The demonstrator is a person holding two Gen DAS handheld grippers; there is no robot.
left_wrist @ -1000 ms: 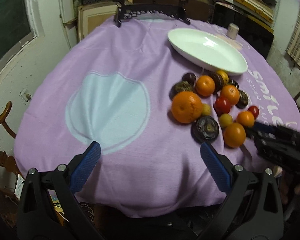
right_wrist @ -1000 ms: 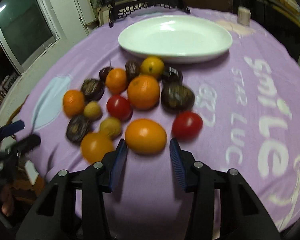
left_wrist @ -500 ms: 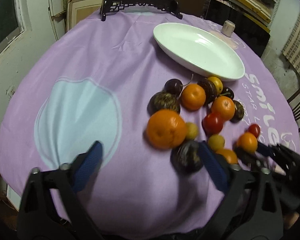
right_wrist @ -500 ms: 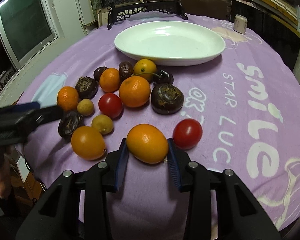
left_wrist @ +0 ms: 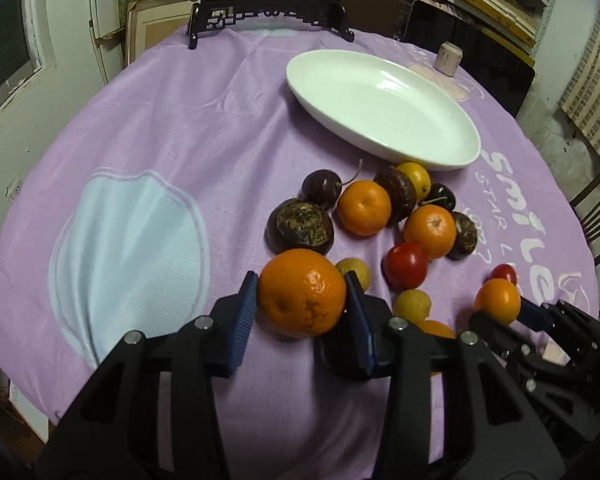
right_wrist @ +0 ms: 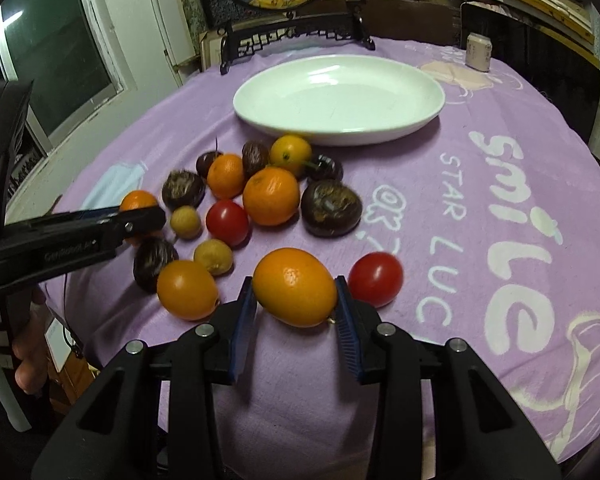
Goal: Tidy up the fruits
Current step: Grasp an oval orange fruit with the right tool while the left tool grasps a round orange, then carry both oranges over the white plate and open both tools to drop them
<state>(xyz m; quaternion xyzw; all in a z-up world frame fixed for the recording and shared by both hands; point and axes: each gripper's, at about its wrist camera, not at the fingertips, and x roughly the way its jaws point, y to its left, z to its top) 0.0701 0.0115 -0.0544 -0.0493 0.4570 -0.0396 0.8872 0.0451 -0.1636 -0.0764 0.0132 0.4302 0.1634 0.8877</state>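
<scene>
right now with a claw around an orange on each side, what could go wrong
1. The left claw grips its big orange close against a small yellow fruit and a dark fruit; lifting may set them rolling.
2. The right claw's oval orange sits far forward at the pad tips and could squirt out.
3. The plate is narrow; both claws heading there might collide.

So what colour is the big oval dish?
White dish, plain; clearest in the right wrist view.
</scene>
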